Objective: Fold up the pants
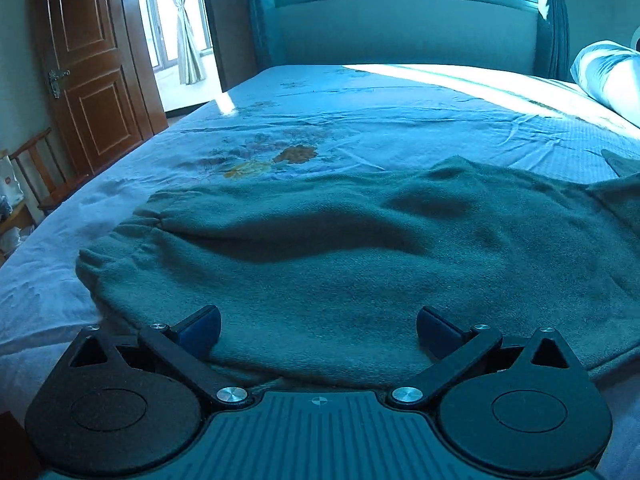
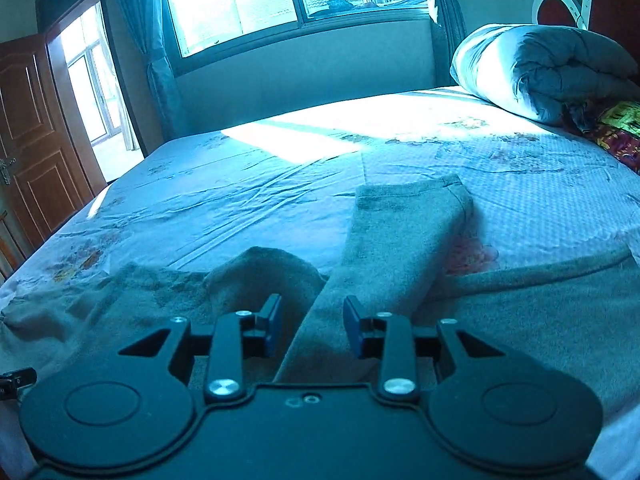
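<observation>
The right hand-held gripper (image 2: 312, 326) hovers part-open above grey pants (image 2: 400, 248) on the bed (image 2: 240, 200).

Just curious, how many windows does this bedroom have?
2: one wide window behind the bed, another window through the open door. More may be out of view.

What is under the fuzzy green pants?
The pants lie spread on the bed sheet, pale blue with a flower print. The sheet shows all around them, but the part right underneath is covered, so anything else there cannot be seen.
</observation>
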Demonstrator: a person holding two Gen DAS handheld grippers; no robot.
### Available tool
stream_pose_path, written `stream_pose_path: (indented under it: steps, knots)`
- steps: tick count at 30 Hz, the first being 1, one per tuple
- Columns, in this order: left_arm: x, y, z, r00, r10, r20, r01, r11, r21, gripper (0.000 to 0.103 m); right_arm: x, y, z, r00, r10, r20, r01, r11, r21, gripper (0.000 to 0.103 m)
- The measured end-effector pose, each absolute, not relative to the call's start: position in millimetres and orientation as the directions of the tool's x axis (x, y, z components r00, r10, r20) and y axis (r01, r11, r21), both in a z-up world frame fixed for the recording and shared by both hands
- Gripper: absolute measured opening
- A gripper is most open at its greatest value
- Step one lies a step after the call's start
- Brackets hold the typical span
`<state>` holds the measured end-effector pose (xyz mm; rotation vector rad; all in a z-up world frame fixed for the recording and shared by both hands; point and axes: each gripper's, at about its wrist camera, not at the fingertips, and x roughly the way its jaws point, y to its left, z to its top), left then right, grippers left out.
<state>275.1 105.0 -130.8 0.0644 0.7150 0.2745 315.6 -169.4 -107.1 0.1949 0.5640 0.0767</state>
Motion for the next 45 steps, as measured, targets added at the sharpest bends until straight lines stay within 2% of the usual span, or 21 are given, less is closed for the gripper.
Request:
stream_pose_path:
  steps: [4,6,8,10,13,16,19,21,22,23,24,26,27,28,31,36,39,41,42,43,45]
  knots:
    - [273.3,97.1,-137.1,0.707,0.292,-0.645,-0.265,0.954,0.141,0.103,347.8,-162.2,-119.3,0.797,0.104,-0.595,-0.016,0.988,0.152,0.025]
    - [266.3,90.3,-126.9,0.727,0.297,-0.619,-0.272,0.952,0.137,0.103,346.2,-157.1,-126.6,0.788,0.089,-0.61,-0.026,0.994,0.111,0.024]
    - [268.8,82.0,-129.0,0.721,0.328,-0.61,-0.269,0.944,0.189,0.103,341.8,-149.5,-137.3,0.78,0.048,-0.623,-0.036,0.999,0.032,0.024]
    - [276.6,83.2,-143.1,0.693,0.328,-0.642,-0.281,0.943,0.179,0.103,336.7,-151.8,-145.4,0.78,0.03,-0.626,-0.02,1.0,0.022,0.007]
    - [276.6,85.6,-149.3,0.706,0.316,-0.634,-0.282,0.946,0.157,0.103,325.7,-161.2,-144.8,0.791,0.029,-0.611,-0.004,0.999,0.043,0.001]
    - [275.0,83.5,-151.6,0.71,0.321,-0.627,-0.277,0.946,0.17,0.103,319.8,-168.1,-143.2,0.797,0.04,-0.602,0.005,0.997,0.072,0.0]
    - [274.9,83.8,-151.5,0.709,0.318,-0.629,-0.274,0.946,0.17,0.103,310.3,-181.1,-137.3,0.822,0.058,-0.566,0.029,0.989,0.143,0.0]
    - [276.6,84.5,-150.7,0.707,0.315,-0.633,-0.271,0.948,0.17,0.103,290.0,-219.9,-138.3,0.846,0.104,-0.522,0.131,0.91,0.394,0.0]
    - [276.3,84.4,-150.6,0.707,0.314,-0.634,-0.269,0.948,0.169,0.103,277.7,-239.1,-147.4,0.848,0.104,-0.52,0.209,0.835,0.508,0.005]
    - [276.4,85.3,-150.8,0.709,0.311,-0.633,-0.268,0.949,0.166,0.103,259.0,-259.3,-164.6,0.828,0.082,-0.555,0.323,0.739,0.591,0.01]
    - [276.0,85.6,-151.1,0.71,0.31,-0.632,-0.27,0.949,0.162,0.103,245.8,-266.2,-173.9,0.813,0.079,-0.577,0.354,0.719,0.598,0.0]
    - [275.8,85.5,-151.8,0.713,0.31,-0.629,-0.268,0.949,0.163,0.103,227.2,-263.4,-166.4,0.819,0.046,-0.573,0.322,0.789,0.523,0.0]
    - [275.9,86.1,-152.5,0.715,0.308,-0.628,-0.266,0.95,0.164,0.103,221.8,-261.1,-157.7,0.833,0.027,-0.553,0.299,0.818,0.492,0.018]
    - [275.7,86.3,-152.9,0.716,0.306,-0.627,-0.264,0.951,0.163,0.103,220.5,-258.3,-148.8,0.846,0.016,-0.532,0.275,0.843,0.462,0.029]
    - [276.0,87.6,-151.1,0.715,0.304,-0.63,-0.272,0.951,0.151,0.103,235.7,-241.4,-124.4,0.873,0.016,-0.488,0.163,0.932,0.322,0.034]
    - [274.4,93.1,-143.4,0.696,0.367,-0.617,-0.338,0.926,0.17,0.103,294.7,-199.1,-117.1,0.848,-0.036,-0.528,0.023,0.999,-0.03,0.032]
    - [276.7,97.2,-144.9,0.684,0.377,-0.624,-0.342,0.922,0.182,0.103,330.1,-174.4,-133.1,0.822,-0.13,-0.555,-0.026,0.964,-0.264,0.032]
    - [280.1,95.4,-147.7,0.676,0.378,-0.632,-0.325,0.923,0.204,0.103,347.5,-168.0,-144.5,0.811,-0.19,-0.554,-0.04,0.925,-0.377,0.027]
    - [281.0,96.0,-147.8,0.674,0.374,-0.636,-0.322,0.925,0.203,0.103,352.4,-169.0,-145.8,0.805,-0.201,-0.558,-0.044,0.918,-0.394,0.0]
    - [281.3,97.7,-147.7,0.673,0.367,-0.642,-0.321,0.927,0.194,0.103,354.0,-177.5,-140.4,0.809,-0.195,-0.555,-0.023,0.933,-0.36,0.0]
    - [280.7,101.3,-147.9,0.677,0.35,-0.647,-0.314,0.933,0.176,0.103,338.4,-201.3,-113.9,0.848,-0.147,-0.509,0.05,0.979,-0.199,0.0]
